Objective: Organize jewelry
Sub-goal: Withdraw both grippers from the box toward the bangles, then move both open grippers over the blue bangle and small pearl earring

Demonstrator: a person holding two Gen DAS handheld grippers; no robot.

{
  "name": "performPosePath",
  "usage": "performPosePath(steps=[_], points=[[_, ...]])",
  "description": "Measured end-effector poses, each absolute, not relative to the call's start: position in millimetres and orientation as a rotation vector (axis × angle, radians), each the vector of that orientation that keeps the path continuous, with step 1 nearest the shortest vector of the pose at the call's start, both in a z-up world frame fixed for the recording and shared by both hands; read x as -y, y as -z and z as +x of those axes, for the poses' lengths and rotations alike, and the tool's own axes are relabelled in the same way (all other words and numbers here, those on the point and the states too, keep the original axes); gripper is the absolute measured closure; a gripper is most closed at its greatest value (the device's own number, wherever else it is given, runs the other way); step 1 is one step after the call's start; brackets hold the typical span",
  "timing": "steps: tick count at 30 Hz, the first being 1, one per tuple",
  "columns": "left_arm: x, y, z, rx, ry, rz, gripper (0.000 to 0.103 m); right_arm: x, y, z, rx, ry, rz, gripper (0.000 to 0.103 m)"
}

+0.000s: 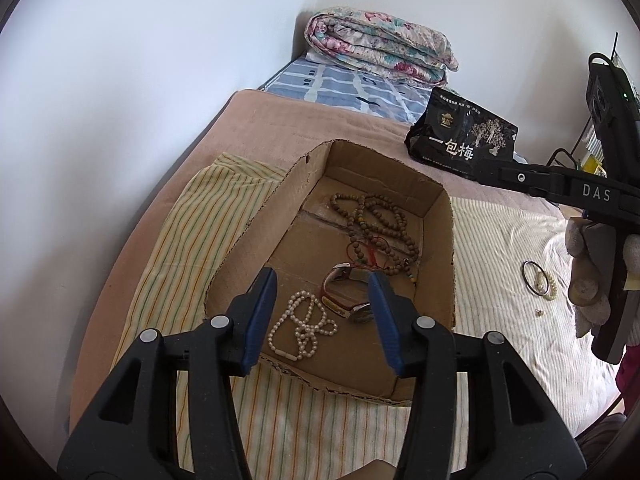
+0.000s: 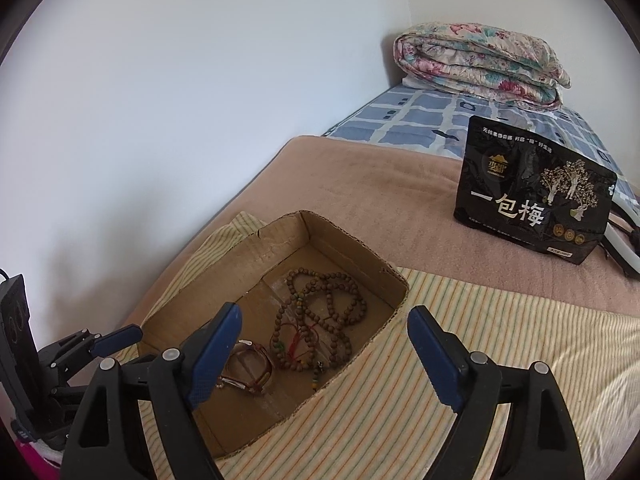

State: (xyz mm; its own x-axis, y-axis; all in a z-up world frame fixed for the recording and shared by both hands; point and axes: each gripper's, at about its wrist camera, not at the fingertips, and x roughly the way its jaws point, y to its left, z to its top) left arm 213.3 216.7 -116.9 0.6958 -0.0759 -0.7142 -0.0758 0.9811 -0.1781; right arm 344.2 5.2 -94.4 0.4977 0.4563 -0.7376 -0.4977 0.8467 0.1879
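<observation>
Up on the bed, a cardboard box point(image 1: 440, 216) sat open on a striped cloth point(image 1: 168, 240). Inside it lay a long string of brown wooden beads point(image 1: 376, 220) at the far end, a watch with a red strap point(image 1: 340, 288) in the middle, and a white pearl necklace point(image 1: 300, 326) close to the near wall. The left gripper point(image 1: 324, 308) hung over the near part of the box with its blue jaws partly open. Nothing was held between them; the pearls and the watch just lay on the box floor below the gap. The right gripper point(image 2: 324, 352) hung over the near corner of the box and the cloth, and its jaws stood wide open with nothing in them. Out on the cloth, well away from the box, a thin metal bangle point(image 1: 532, 278) lay touching a small pale bead bracelet point(image 1: 550, 286), and a tiny bit of jewelry point(image 1: 540, 312) sat near them. A black snack bag point(image 2: 532, 200) stood up on the brown blanket point(image 2: 360, 184) behind the box. Far back, a flowery quilt point(image 2: 480, 64) was folded on a blue checked sheet point(image 2: 420, 120) by the white wall.
</observation>
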Motion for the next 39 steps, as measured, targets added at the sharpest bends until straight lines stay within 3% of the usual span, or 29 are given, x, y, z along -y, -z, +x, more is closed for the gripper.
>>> performPosePath(steps=[39], points=[[-60.8, 79.5, 201.9, -0.765, 0.252, -0.121, 0.054, 219.2, 41.1, 268.5, -0.774, -0.314, -0.095, 0.016]])
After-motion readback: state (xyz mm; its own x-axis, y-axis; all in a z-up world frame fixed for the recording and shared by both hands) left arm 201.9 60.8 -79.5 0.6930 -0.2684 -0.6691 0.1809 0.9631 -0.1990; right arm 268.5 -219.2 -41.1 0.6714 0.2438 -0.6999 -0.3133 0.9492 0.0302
